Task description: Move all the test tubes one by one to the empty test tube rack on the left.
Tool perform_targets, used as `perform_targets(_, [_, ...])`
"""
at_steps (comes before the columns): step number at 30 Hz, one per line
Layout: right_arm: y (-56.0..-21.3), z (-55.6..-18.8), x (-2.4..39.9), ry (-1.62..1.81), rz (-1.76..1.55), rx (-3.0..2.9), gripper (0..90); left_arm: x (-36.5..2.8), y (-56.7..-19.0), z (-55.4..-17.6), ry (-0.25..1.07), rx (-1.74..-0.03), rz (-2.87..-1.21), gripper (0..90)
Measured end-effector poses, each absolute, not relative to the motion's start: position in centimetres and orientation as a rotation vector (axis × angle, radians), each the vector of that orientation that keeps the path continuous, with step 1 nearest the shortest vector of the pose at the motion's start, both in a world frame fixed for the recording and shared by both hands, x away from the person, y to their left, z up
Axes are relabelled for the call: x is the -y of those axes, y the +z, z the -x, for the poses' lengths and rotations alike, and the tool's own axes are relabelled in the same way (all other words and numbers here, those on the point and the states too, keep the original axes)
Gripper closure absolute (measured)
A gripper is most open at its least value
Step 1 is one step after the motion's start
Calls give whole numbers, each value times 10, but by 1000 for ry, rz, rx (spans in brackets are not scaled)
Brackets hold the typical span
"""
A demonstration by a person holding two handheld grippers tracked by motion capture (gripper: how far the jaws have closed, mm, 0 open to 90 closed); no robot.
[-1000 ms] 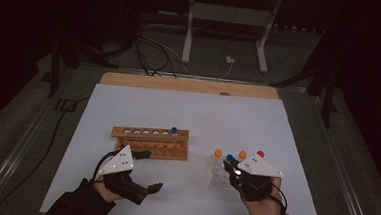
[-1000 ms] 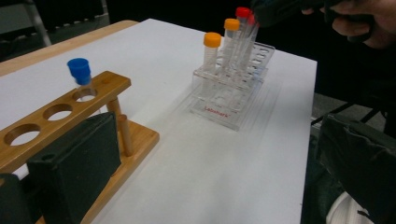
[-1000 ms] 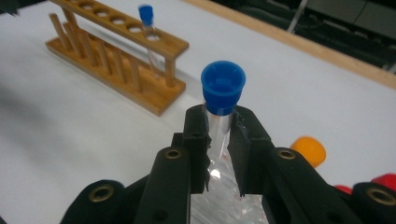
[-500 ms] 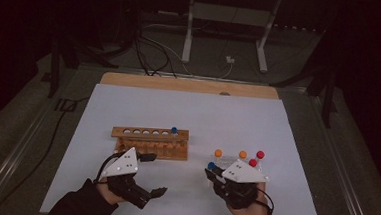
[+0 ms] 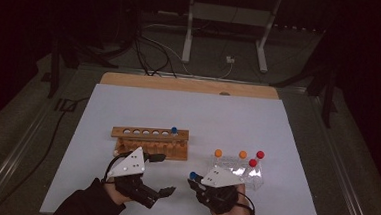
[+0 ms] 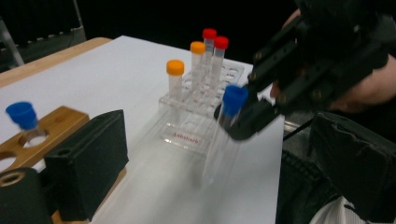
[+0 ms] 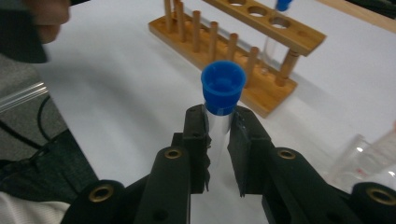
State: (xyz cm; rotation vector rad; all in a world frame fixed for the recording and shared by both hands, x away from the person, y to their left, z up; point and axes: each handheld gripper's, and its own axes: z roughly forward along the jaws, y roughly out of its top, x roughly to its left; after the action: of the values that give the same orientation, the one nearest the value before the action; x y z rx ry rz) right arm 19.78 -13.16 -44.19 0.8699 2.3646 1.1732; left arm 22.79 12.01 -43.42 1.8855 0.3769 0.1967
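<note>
The right tongs [image 7: 218, 140] are clamped on a clear blue-capped test tube [image 7: 222, 93], gripping it just under the cap and holding it clear of the bench. Behind and to their right stands a clear plastic rack [image 5: 235, 166] holding four capped tubes: two with orange caps [image 6: 175, 67] and two with red caps [image 6: 220, 43]. A label on the rack's base carries small red writing, too blurred to read. The left tongs [image 5: 160, 175] hold nothing; their jaws stand wide apart and have just been closing a little. Just beyond them sits a wooden tube rack [image 5: 150, 140] with a row of round holes, with one blue-capped tube [image 5: 174, 131] in the hole at its right end. A white sheet [image 5: 198, 113] covers the wooden bench [image 5: 190, 85]. The room around is dark, with cables [image 5: 151, 55] and a metal stand [image 5: 228, 24] on the floor behind the bench.
</note>
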Motion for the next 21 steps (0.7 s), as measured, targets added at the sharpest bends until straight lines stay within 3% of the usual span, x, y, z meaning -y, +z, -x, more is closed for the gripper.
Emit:
perform_targets(7, [-444,-196,125,1186,-850,-2388,770,-106,-434,-230,177,-332,-1896,181])
perform_targets(15, [-444,-196,125,1183,-852,-2391,769,-92,-437,-233,175,-309,-1892,438])
perform_targets(21, [-444,-196,125,1182,-848,-2390,770,-84,-440,-235,184,-291,-1913,561])
